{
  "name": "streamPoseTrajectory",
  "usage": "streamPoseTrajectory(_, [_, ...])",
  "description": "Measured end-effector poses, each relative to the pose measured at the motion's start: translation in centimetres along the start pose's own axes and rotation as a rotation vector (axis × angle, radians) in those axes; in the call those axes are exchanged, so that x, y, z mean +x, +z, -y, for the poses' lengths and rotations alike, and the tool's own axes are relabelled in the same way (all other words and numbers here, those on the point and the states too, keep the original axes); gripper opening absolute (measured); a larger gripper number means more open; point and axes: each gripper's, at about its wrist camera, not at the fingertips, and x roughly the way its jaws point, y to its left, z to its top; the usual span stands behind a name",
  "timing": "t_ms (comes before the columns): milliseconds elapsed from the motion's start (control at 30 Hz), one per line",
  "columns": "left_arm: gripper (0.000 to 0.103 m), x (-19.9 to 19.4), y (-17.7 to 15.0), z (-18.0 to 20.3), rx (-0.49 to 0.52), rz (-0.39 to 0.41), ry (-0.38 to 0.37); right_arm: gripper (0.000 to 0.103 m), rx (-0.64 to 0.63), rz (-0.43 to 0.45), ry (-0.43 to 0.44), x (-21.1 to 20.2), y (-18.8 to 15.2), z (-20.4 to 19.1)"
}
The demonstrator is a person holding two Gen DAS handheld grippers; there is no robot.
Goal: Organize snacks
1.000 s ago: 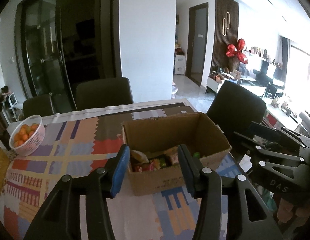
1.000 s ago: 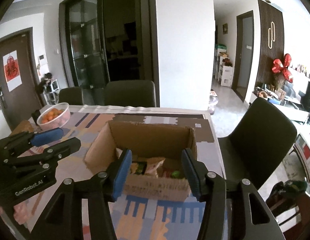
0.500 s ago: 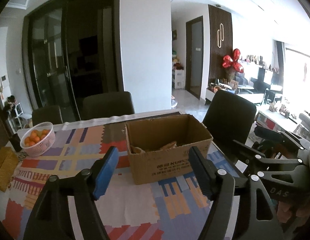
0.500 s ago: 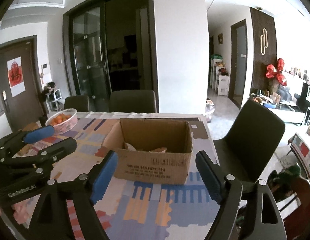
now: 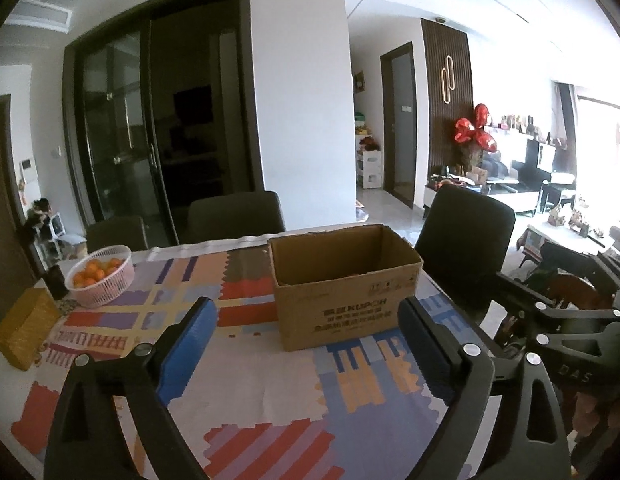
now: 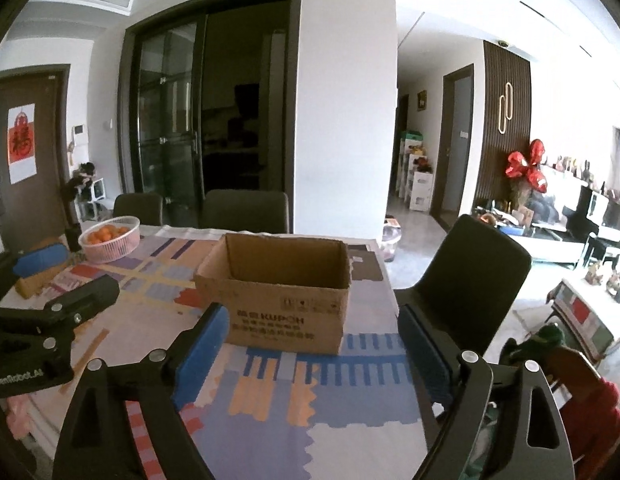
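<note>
Item: cardboard box (image 5: 344, 286), open-topped, brown, dark print on its near face, "KUPOH" legible. Stands on the patterned tablecloth (image 5: 249, 384) toward the table's right end, a dark chair (image 5: 466, 240) just behind its right corner. From this low angle I see only bare inner walls; whether snacks lie inside I cannot tell.

Left gripper (image 5: 305, 356): blue-padded jaws spread wide, holding nothing, low over the cloth and short of the box.

Right gripper (image 6: 314, 356): likewise spread and empty, facing the box front.

Step in hand, as I judge it: both claws stand back from the box, with no loose snack in view. To do it well I would lift for a view over the rim before committing, and keep the two claws apart to avoid a clash.

Also present: pink basket of oranges (image 5: 101, 274), far left; a yellow block (image 5: 23, 330) at the left edge.
</note>
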Motion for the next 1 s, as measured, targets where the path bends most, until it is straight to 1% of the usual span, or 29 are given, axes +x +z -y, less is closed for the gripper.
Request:
streamPoseTrajectory(167, [0.096,-0.9,-0.3,0.3,0.014,0.013,0.012,0.087,-0.009,0.003,0.003,-1.1,-0.3,-0.2])
streamPoseTrajectory(300, [0.098,-1.5,-0.4,0.3,0.005,0.02,0.006,0.087,-0.017,0.002,0.012,-1.6,-0.5,-0.2])
streamPoseTrajectory(700, [0.1,-2.4,-0.4,0.2,-0.009,0.041,0.012,0.087,-0.009,0.016,0.023,-2.1,-0.6,-0.1])
streamPoseTrajectory(1000, [0.103,-2.5,-0.3,0.4,-0.008,0.043,0.009,0.087,-0.006,0.023,0.023,-2.4,-0.4,0.0])
